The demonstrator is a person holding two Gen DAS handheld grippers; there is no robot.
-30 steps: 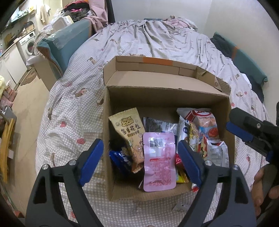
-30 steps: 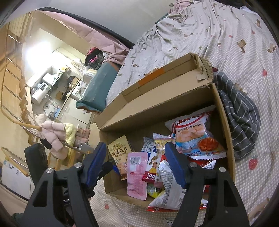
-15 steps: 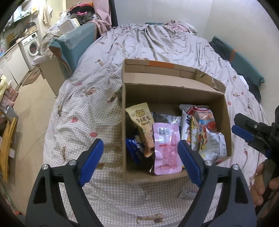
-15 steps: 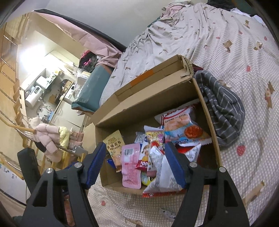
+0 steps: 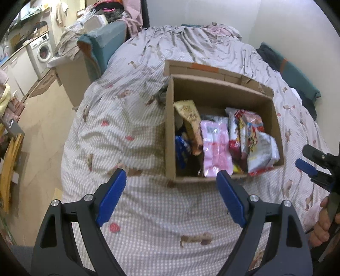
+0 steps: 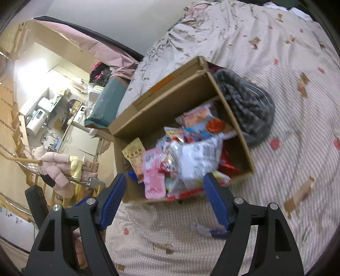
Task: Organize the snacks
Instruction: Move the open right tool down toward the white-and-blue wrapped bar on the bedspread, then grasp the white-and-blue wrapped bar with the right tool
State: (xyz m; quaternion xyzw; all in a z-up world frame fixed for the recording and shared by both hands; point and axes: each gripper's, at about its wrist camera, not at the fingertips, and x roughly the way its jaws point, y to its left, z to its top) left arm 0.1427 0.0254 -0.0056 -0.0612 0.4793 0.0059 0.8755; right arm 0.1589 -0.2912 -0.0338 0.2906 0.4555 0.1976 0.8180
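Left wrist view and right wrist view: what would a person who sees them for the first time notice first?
First, the open cardboard box in the middle of the bed, crowded with bright snack packets; a pink packet stands out near its front. Then the blue-padded tongs low in each view, left and right, both empty. A grey striped cloth lies beside the box.

This is a lived-in home, a small bedroom open to a laundry and kitchen corner. A bed (image 5: 148, 118) with a rumpled printed cover fills the room, a washing machine (image 5: 43, 51) stands by the cabinets, clothes are piled up (image 5: 110, 10), and a pink jacket (image 6: 56, 167) hangs on a rack.
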